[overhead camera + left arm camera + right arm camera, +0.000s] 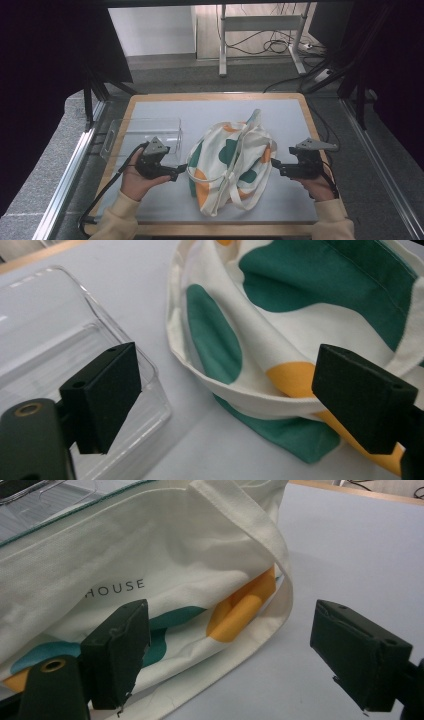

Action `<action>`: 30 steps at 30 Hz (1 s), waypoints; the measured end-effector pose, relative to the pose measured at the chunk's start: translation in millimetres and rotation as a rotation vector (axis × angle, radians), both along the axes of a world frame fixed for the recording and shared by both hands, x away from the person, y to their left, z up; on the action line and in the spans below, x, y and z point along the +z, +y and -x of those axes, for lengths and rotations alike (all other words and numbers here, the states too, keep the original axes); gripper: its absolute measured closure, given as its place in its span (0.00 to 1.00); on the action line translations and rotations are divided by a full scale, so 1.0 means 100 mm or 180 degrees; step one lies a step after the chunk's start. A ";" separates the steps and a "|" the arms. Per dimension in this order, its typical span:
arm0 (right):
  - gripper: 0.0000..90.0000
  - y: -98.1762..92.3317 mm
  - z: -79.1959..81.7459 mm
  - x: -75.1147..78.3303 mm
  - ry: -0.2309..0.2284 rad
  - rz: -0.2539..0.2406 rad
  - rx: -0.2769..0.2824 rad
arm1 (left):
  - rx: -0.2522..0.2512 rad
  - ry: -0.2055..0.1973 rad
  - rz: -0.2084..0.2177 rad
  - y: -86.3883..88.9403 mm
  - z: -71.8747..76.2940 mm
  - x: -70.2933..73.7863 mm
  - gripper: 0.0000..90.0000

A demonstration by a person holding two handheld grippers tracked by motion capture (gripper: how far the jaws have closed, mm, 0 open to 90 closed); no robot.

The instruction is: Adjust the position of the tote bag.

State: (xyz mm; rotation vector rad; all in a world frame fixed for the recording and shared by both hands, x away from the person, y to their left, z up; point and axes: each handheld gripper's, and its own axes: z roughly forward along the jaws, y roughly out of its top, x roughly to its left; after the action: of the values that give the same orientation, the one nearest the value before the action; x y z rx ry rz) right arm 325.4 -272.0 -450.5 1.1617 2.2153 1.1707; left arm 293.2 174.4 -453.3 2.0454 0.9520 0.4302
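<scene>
Tote bag: a cream canvas tote bag (230, 162) with large green and orange blobs lies crumpled in the middle of the grey mat (295, 120), between my two grippers.
Bag straps: one cream strap (250, 195) loops out over the mat at the near side; another runs up across the bag's middle.
Bag lettering: in the right gripper view the word HOUSE (116, 586) is printed dark on the cream cloth; whatever stands to its left is cut off by a fold.
Bag mouth: in the left gripper view a cream hem (260, 400) curves like an open rim, with green cloth under it; I cannot see inside.
My left gripper: my left gripper (179, 170) sits just at the bag's left edge, fingers spread wide, nothing between them; the hem lies ahead of the gap, not pinched.
My right gripper: my right gripper (274, 165) sits just at the bag's right edge, fingers spread wide and empty; the bag's side fold is in front of my left-hand finger (117, 652) in that view, and I cannot tell whether it touches.
Clear plastic bin: a clear plastic bin (125, 135) stands on the mat left of the bag, just beyond my left hand; its walls are hard to trace.
Table: the wooden table (215, 95) shows as a rim round the mat; its near edge is partly covered by my sleeves.
</scene>
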 end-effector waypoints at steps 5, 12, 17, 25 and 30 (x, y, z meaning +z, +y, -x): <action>0.18 -0.01 0.00 -0.01 -0.0004 0.0022 -0.0018 | 0.0036 0.0060 0.0065 0.04 0.03 0.01 0.16; 0.19 -0.02 0.01 -0.03 0.0034 0.0013 -0.0045 | -0.0014 0.0089 0.0187 0.07 0.07 0.07 0.17; 0.19 -0.03 0.05 0.00 0.0005 -0.0001 -0.0063 | -0.0071 0.0094 0.0248 0.07 0.14 0.12 0.17; 0.19 -0.08 0.02 -0.01 0.0003 0.0014 -0.0110 | -0.0133 0.0146 0.0221 0.04 0.12 0.11 0.19; 0.19 -0.09 0.01 -0.03 0.0023 0.0054 -0.0133 | -0.0240 0.0202 0.0316 0.00 0.13 0.10 0.21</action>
State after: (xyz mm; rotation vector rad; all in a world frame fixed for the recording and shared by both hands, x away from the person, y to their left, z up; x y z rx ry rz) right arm 324.0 -280.9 -453.7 1.2014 2.1912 1.1308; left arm 280.1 174.1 -442.9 2.0074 0.9124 0.2740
